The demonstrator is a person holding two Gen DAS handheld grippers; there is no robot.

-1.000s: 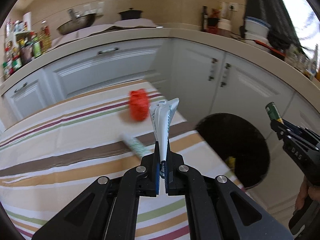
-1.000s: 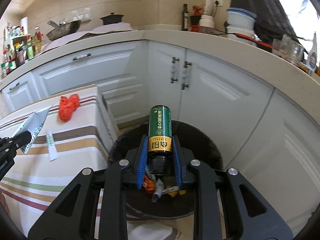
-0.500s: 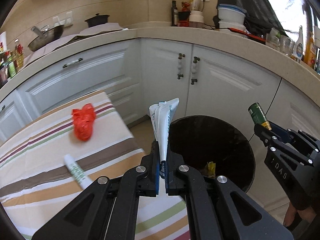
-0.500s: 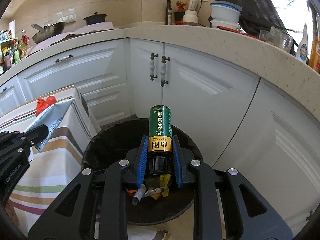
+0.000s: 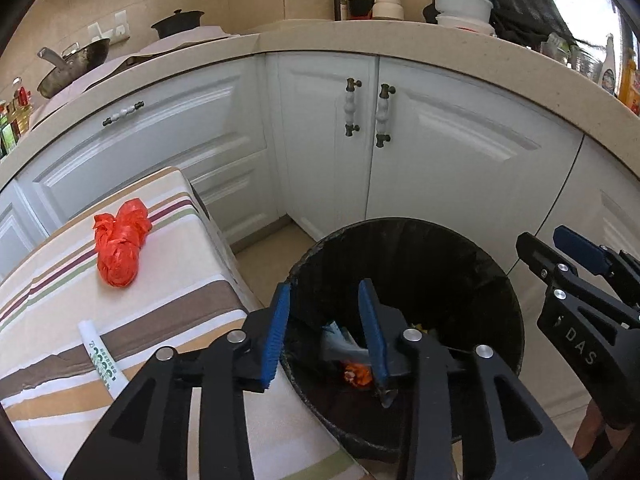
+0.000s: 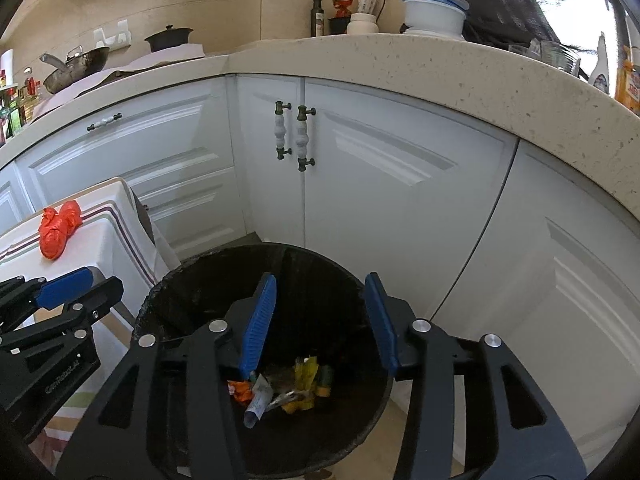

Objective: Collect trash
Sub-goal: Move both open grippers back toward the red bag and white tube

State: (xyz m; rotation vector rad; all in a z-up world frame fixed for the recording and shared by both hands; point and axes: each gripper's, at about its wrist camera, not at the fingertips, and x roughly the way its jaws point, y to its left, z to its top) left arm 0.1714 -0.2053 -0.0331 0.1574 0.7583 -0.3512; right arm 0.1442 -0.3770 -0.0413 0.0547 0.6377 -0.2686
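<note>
Both grippers hang open and empty over the black trash bin [image 5: 508,300], which also shows in the right wrist view [image 6: 160,304]. My left gripper [image 5: 326,320] is over the bin's left rim. My right gripper [image 6: 320,316] is over its middle. Several pieces of trash [image 6: 280,388] lie at the bottom, among them the green can [image 6: 326,378] and the white wrapper [image 6: 258,400]. A crumpled red bag [image 5: 120,248] and a white tube [image 5: 102,360] lie on the striped table [image 5: 168,320] to the left.
White cabinet doors [image 5: 440,152] stand behind the bin under a curved stone countertop [image 6: 460,68] with pots, bottles and containers on it. The right gripper's body [image 5: 580,308] shows at the right edge of the left wrist view.
Both grippers opened. The white wrapper dropped from the left one and the green can from the right one into the bin. Both moved closer over the bin.
</note>
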